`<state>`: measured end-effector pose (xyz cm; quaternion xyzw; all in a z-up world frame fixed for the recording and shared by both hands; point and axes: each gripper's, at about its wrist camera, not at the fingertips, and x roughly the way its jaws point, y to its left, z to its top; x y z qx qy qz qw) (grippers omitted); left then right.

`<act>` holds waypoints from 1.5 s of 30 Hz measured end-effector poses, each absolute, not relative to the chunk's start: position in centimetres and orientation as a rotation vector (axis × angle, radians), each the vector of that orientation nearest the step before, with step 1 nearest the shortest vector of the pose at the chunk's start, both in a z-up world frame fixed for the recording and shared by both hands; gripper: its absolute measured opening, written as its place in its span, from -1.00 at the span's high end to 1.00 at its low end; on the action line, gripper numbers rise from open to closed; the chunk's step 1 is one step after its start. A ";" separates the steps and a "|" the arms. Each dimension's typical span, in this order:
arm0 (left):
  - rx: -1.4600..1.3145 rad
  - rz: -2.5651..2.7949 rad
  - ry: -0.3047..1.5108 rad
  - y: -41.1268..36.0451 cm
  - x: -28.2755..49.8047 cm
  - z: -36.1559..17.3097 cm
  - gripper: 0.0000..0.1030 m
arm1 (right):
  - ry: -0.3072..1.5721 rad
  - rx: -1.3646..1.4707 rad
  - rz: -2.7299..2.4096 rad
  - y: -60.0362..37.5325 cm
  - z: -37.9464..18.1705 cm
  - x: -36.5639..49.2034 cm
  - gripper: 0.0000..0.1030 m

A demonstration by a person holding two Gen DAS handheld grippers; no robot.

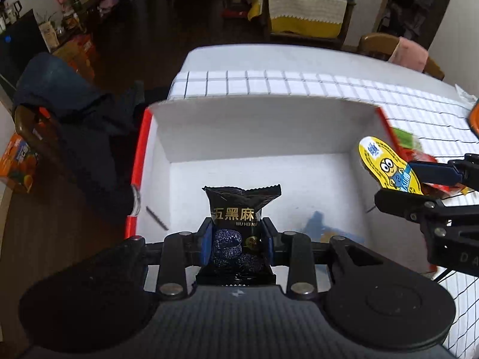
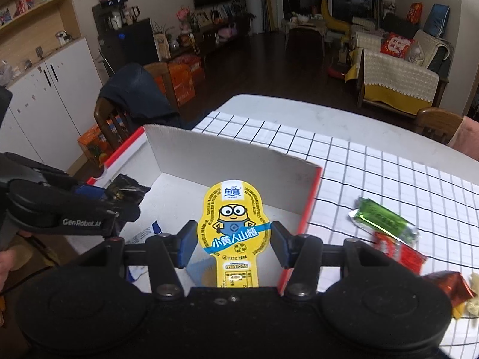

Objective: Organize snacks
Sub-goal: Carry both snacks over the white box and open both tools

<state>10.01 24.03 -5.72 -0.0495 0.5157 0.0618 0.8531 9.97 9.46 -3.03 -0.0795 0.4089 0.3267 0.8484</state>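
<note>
My left gripper (image 1: 236,233) is shut on a black snack packet (image 1: 242,206) with gold lettering and holds it upright over the open white box (image 1: 254,125) with red outer sides. My right gripper (image 2: 233,239) is shut on a flat yellow snack pack (image 2: 233,209) printed with a goggle-eyed cartoon figure, also above the box (image 2: 224,161). In the left wrist view the right gripper (image 1: 401,184) comes in over the box's right wall with the yellow pack (image 1: 380,161). In the right wrist view the left gripper (image 2: 113,202) and black packet (image 2: 128,188) show at the left.
On the checked tablecloth (image 2: 389,179) right of the box lie a green wrapper (image 2: 383,218), a red wrapper (image 2: 401,252) and a red foil candy (image 2: 452,284). A blue-printed paper (image 1: 317,221) lies in the box. A chair draped with dark clothing (image 1: 74,113) stands left of the table.
</note>
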 end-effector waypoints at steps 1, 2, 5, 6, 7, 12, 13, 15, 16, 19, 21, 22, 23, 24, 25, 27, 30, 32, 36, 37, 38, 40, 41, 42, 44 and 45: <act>-0.105 0.128 1.095 24.4 10.2 -6.1 0.37 | 0.870 -0.168 0.688 10.0 -3.4 10.2 0.01; -0.102 0.126 1.103 24.6 10.4 -6.4 0.37 | 0.879 -0.170 0.689 10.5 -3.8 10.4 0.01; -0.085 0.115 1.129 24.8 10.9 -7.3 0.37 | 0.911 -0.192 0.701 12.1 -5.0 10.7 0.01; -0.078 0.111 1.139 24.8 11.0 -7.7 0.37 | 0.921 -0.206 0.702 12.6 -5.4 10.7 0.01; -0.069 0.107 1.148 24.8 11.1 -7.9 0.37 | 0.932 -0.218 0.701 13.1 -5.8 10.8 0.01; -0.038 0.084 1.194 24.4 11.3 -9.4 0.37 | 0.986 -0.273 0.699 14.7 -7.9 10.9 0.01; -0.030 0.081 1.203 24.4 11.4 -9.7 0.37 | 0.996 -0.286 0.701 14.9 -8.2 10.8 0.01; -0.022 0.073 1.224 24.2 11.4 -10.3 0.37 | 1.018 -0.300 0.700 15.2 -8.7 10.6 0.01; -0.023 0.070 1.232 24.2 11.3 -10.6 0.37 | 1.028 -0.306 0.701 15.3 -8.9 10.4 0.01; -0.024 0.066 1.250 24.2 11.2 -11.2 0.37 | 1.036 -0.334 0.698 15.7 -9.4 9.9 0.01; -0.026 0.064 1.258 24.1 11.0 -11.5 0.36 | 1.041 -0.335 0.694 15.8 -9.4 9.9 0.01; -0.026 0.062 1.261 24.0 11.0 -11.6 0.36 | 1.043 -0.332 0.693 15.7 -9.3 9.9 0.01; -0.025 0.061 1.264 24.0 11.0 -11.7 0.35 | 1.045 -0.332 0.692 15.6 -9.3 10.0 0.01; -0.024 0.062 1.265 24.0 10.9 -11.7 0.35 | 1.047 -0.335 0.690 15.6 -9.3 10.0 0.01; -0.025 0.062 1.265 24.0 10.8 -11.8 0.35 | 1.048 -0.336 0.689 15.6 -9.3 10.0 0.01; -0.028 0.059 1.260 23.9 10.6 -11.7 0.34 | 1.047 -0.338 0.687 15.6 -9.2 9.9 0.00; -0.023 0.056 1.251 23.8 10.5 -11.6 0.34 | 1.044 -0.331 0.684 15.5 -9.0 9.7 -0.01; -0.025 0.052 1.244 24.1 10.7 -11.5 0.33 | 1.038 -0.320 0.686 15.2 -8.8 9.6 -0.01; -0.029 0.048 1.224 24.3 10.3 -11.0 0.27 | 1.024 -0.302 0.692 14.9 -8.0 9.1 -0.03; -0.032 0.044 1.216 24.3 10.1 -10.7 0.26 | 1.021 -0.297 0.692 14.7 -7.8 9.0 -0.04; -0.036 0.042 1.209 24.3 10.0 -10.5 0.20 | 1.018 -0.292 0.692 14.5 -7.5 8.8 -0.06; -0.038 0.037 1.190 24.2 9.6 -9.8 0.09 | 1.012 -0.272 0.687 13.9 -7.0 8.5 -0.08; -0.037 0.034 1.180 24.1 9.4 -9.5 0.06 | 1.007 -0.259 0.686 13.6 -6.6 8.3 -0.09; -0.035 0.032 1.170 24.0 9.2 -9.2 0.05 | 1.001 -0.247 0.686 13.3 -6.3 8.2 -0.10; -0.035 0.025 1.152 23.8 8.7 -8.5 0.03 | 0.987 -0.228 0.685 12.8 -5.6 7.8 -0.12; -0.035 0.021 1.141 23.6 8.5 -8.1 0.00 | 0.979 -0.218 0.683 12.6 -5.2 7.6 -0.12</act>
